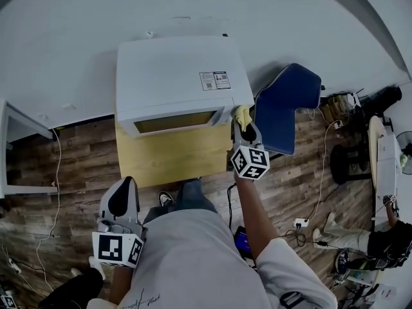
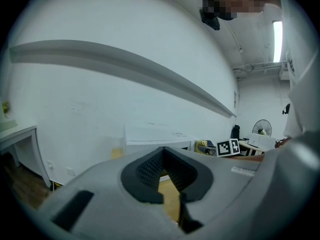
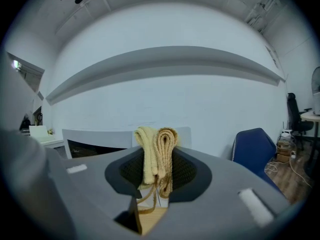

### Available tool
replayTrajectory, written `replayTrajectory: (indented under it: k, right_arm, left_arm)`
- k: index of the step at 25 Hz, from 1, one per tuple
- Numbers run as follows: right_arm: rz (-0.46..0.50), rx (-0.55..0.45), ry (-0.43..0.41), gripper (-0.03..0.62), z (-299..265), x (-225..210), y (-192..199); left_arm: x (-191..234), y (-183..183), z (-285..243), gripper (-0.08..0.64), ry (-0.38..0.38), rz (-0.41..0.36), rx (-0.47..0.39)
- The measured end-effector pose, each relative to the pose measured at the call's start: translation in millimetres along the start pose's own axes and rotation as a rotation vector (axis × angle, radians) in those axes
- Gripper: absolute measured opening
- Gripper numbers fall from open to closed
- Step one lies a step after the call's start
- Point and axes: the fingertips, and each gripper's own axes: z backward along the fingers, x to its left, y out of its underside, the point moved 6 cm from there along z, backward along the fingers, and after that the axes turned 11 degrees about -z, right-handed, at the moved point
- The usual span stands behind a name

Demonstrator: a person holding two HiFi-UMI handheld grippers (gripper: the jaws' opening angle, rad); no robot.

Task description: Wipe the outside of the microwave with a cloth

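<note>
right tongs pinch a folded yellow cloth at the microwave's front right corner, about 4 o'clock on its white top. left tongs are closed with nothing in them, low at 7 o'clock, off the yellow tabletop's near edge and well apart from the microwave. a blue chair stands just beside the right tongs at 3 o'clock, crowding that side. the wall backs the microwave at 12. a strip of tabletop lies open before the door. cables trail over the floor at 4 o'clock.
</note>
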Motion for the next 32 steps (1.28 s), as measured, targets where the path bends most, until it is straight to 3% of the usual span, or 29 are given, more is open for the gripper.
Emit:
replayTrajectory:
  k: [15, 25, 32]
  right_arm:
    - [0.094, 0.018, -0.135, 0.117, 8.0, 46.1, 3.8]
    - [0.043, 0.032, -0.178, 0.117, 1.0, 65.2, 18.3]
    - [-0.005, 0.009, -0.137, 0.117, -6.3, 71.3, 26.5]
  left_arm:
    - [-10.4, 11.1, 4.4, -0.006, -0.019, 0.034, 0.016]
    - [-12.4, 9.0, -0.4, -0.006, -0.023, 0.029, 0.019]
    - [-12.4, 4.5, -1.9, -0.006, -0.029, 0.020, 0.020]
